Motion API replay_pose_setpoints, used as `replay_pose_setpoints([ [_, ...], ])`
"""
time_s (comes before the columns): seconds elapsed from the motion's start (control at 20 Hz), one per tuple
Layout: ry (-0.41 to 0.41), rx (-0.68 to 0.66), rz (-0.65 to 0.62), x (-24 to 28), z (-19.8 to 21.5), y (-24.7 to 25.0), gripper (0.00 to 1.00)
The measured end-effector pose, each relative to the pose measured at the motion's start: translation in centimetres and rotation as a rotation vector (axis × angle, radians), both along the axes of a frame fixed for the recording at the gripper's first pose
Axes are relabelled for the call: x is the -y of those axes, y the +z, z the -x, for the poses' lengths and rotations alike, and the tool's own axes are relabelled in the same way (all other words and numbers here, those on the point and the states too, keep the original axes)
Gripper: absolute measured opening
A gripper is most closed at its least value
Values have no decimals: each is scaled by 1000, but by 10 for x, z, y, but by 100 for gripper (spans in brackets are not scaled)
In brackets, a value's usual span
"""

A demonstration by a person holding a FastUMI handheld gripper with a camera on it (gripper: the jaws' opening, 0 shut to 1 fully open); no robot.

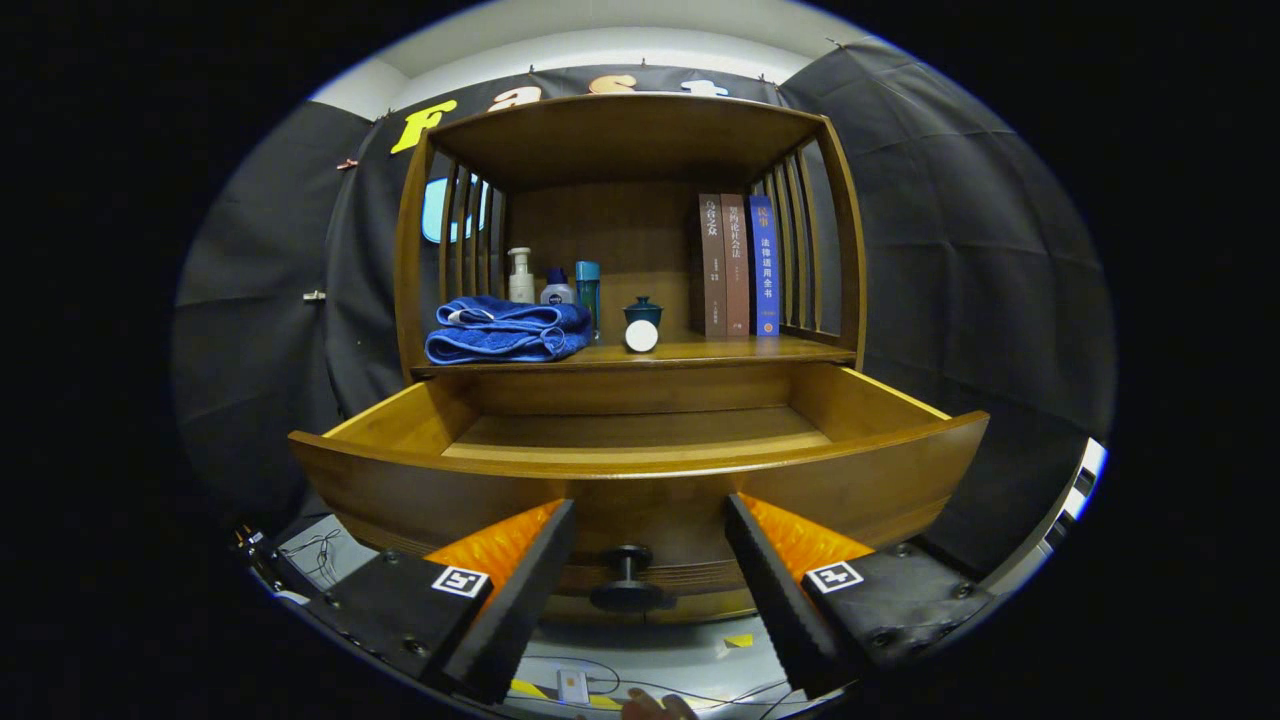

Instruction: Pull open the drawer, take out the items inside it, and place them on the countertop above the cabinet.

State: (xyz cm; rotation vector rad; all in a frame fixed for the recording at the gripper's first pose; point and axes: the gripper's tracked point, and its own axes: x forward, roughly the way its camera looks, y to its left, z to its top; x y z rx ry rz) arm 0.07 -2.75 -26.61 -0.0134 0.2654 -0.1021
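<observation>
The wooden drawer [640,480] stands pulled out from the cabinet, its curved front just ahead of my fingers. Its dark round knob [627,580] sits between my fingertips with a gap on each side, touching neither. My gripper [650,530] is open. The drawer floor that I can see is bare wood; the part behind the front panel is hidden. On the countertop [700,352] above lie a folded blue towel [505,330], a small white round item [641,336] and a dark teal lidded jar [643,311].
Three bottles [553,280] stand behind the towel and three books [738,265] lean at the right of the slatted shelf. Cables and yellow tape marks lie on the floor below the drawer. Part of a hand shows at the bottom.
</observation>
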Motion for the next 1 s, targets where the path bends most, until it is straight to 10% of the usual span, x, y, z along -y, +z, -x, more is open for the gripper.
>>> replay_pose_setpoints([
  [1.0, 16, 3, -26, 6, -134, 1, 99],
])
